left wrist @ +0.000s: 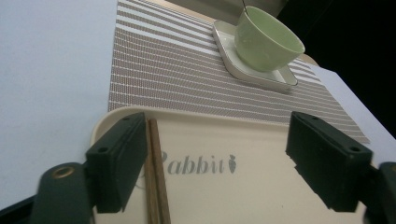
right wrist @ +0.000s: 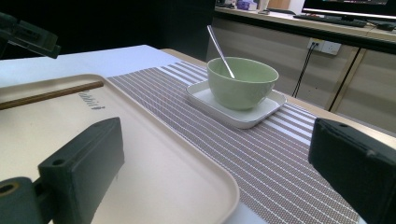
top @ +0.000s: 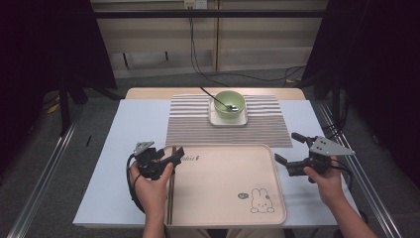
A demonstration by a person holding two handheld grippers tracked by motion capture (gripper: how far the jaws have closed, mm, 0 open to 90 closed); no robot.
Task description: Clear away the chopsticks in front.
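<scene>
The bench (top: pixel 129 124) fills the centre of the high view; its near edge runs along the bottom of the frame, with floor on both sides. The striped mat (top: pixel 188 124) covers the upper middle. The tray (top: pixel 223 198) lies at lower centre, its near rim close to the bench edge. A push toward the bottom of the frame could slide the tray off.

The square saucer (top: pixel 214 120) carries the green bowl (top: pixel 230 104) at upper centre on the mat, with a spoon (top: pixel 213 96) leaning out toward upper left. A high sweep over the mat could catch the spoon handle and tip the bowl.

The left hand-held gripper (top: pixel 173 154) hovers over the tray's left rim, jaws wide. The right hand-held gripper (top: pixel 289 153) sits just off the tray's right rim, jaws wide, holding nothing.

The chopsticks (left wrist: pixel 154 177) lie along the tray's left edge, beside the left jaw in the left gripper view. Closing off-centre would likely pinch one stick and roll the other away. Open room lies across the bare tray centre and the bench at far left.
</scene>
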